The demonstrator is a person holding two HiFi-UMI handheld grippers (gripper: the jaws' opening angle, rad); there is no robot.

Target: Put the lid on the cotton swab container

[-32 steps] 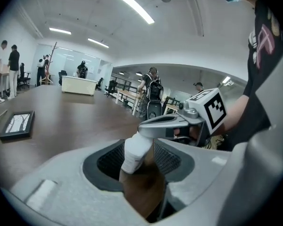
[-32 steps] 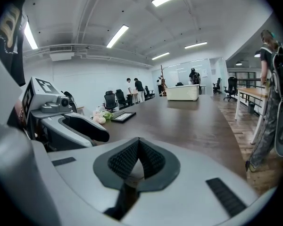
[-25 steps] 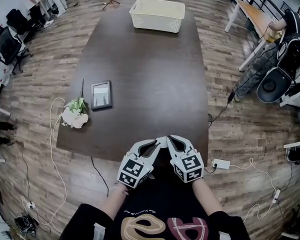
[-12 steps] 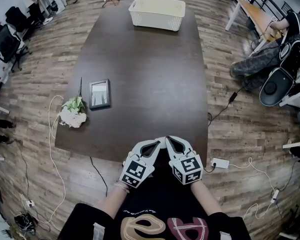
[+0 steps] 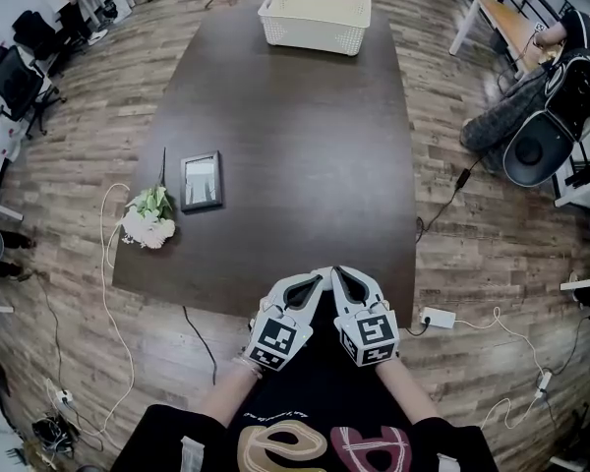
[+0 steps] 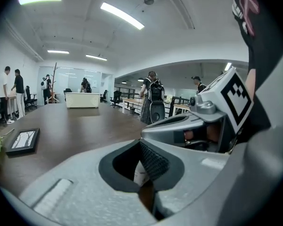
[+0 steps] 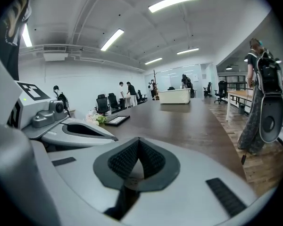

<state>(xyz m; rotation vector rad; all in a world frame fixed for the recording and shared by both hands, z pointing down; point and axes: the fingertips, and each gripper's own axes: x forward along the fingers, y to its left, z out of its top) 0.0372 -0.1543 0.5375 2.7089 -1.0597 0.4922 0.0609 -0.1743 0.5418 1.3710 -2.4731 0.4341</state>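
Observation:
No cotton swab container or lid shows in any view. Both grippers hover side by side over the near edge of the dark table (image 5: pixel 295 116), in front of the person's body. My left gripper (image 5: pixel 318 279) is shut with nothing held; in the left gripper view its ribbed pads (image 6: pixel 153 160) meet. My right gripper (image 5: pixel 337 273) is also shut and empty, and its pads (image 7: pixel 151 157) close to a point in the right gripper view. The two tips nearly touch each other.
A cream basket (image 5: pixel 315 16) stands at the table's far end. A framed picture (image 5: pixel 200 180) and a white flower bunch (image 5: pixel 149 219) lie at the left edge. Cables and a power strip (image 5: pixel 436 318) lie on the floor to the right. Desks, chairs and people ring the room.
Both grippers stay at the table's near edge. The left gripper has rolled slightly and sits a little further right. The head view has shifted a bit.

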